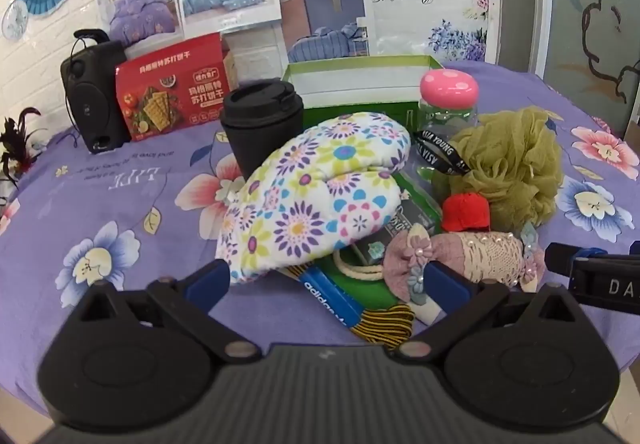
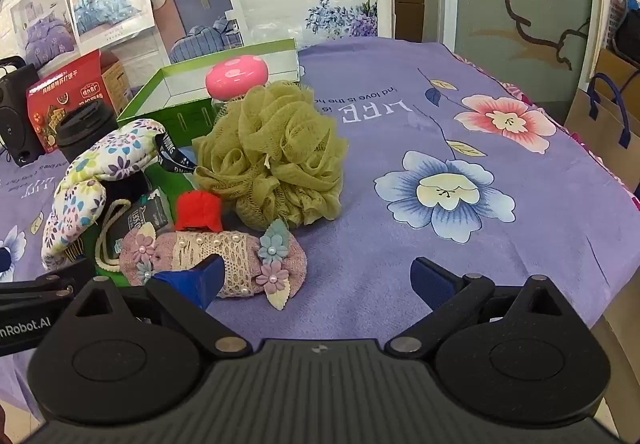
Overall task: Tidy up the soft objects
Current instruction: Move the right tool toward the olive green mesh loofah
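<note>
Here the left tool [image 1: 326,280] and right tool [image 2: 318,276] both hang with fingers apart, gripping nothing, low over the purple-clothed counter [image 2: 500,148]. Just ahead lies the pink lace pouch [image 2: 224,258], then the floral oven mitt [image 1: 316,196] and green bath pouf [image 2: 276,156], with the green box [image 1: 360,84] farthest.

Both views are taken low over the table along the fingers. The floral mitt [image 1: 316,196] is faced closely ahead of the left claw; the mesh sponge [image 2: 276,156] is shared by both.
</note>
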`<state>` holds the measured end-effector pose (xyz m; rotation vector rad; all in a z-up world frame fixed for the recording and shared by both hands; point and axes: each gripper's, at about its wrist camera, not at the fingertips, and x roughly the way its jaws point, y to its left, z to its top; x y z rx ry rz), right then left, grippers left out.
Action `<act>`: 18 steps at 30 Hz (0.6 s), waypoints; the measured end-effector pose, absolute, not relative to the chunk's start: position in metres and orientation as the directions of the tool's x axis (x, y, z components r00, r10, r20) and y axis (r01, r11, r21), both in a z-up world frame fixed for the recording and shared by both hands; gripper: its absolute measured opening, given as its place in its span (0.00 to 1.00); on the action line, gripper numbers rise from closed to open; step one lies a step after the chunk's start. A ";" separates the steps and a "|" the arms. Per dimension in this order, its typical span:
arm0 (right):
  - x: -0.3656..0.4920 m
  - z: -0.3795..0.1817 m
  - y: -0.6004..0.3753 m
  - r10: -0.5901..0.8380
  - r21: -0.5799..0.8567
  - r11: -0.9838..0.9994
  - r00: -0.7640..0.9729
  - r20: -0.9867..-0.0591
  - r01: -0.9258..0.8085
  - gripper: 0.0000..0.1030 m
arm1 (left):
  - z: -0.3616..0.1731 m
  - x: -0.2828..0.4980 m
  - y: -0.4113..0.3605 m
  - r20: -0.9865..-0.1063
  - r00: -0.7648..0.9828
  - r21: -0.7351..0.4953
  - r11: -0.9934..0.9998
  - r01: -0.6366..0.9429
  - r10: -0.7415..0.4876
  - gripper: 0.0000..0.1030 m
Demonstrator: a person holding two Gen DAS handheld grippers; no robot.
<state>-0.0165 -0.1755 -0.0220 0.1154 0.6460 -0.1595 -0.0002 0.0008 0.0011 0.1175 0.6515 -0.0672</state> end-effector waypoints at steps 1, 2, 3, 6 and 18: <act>-0.016 -0.022 -0.175 -0.115 0.053 0.982 0.786 -0.607 0.184 0.84 | 0.001 0.000 0.000 -0.608 0.793 0.084 0.992 0.099 -0.028 1.00; -0.016 -0.023 -0.175 -0.117 0.050 0.982 0.785 -0.609 0.185 0.84 | 0.001 0.000 -0.001 -0.607 0.794 0.083 0.992 0.098 -0.028 1.00; -0.015 -0.023 -0.174 -0.118 0.047 0.982 0.783 -0.611 0.185 0.84 | 0.001 0.002 0.006 -0.609 0.793 0.070 0.994 0.087 -0.027 1.00; -0.015 -0.023 -0.174 -0.117 0.045 0.983 0.786 -0.607 0.180 0.84 | 0.000 0.002 0.004 -0.606 0.795 0.069 0.994 0.090 -0.030 1.00; -0.014 -0.025 -0.171 -0.105 0.045 0.985 0.787 -0.608 0.166 0.84 | 0.005 -0.001 0.006 -0.591 0.805 0.052 0.994 0.096 -0.046 1.00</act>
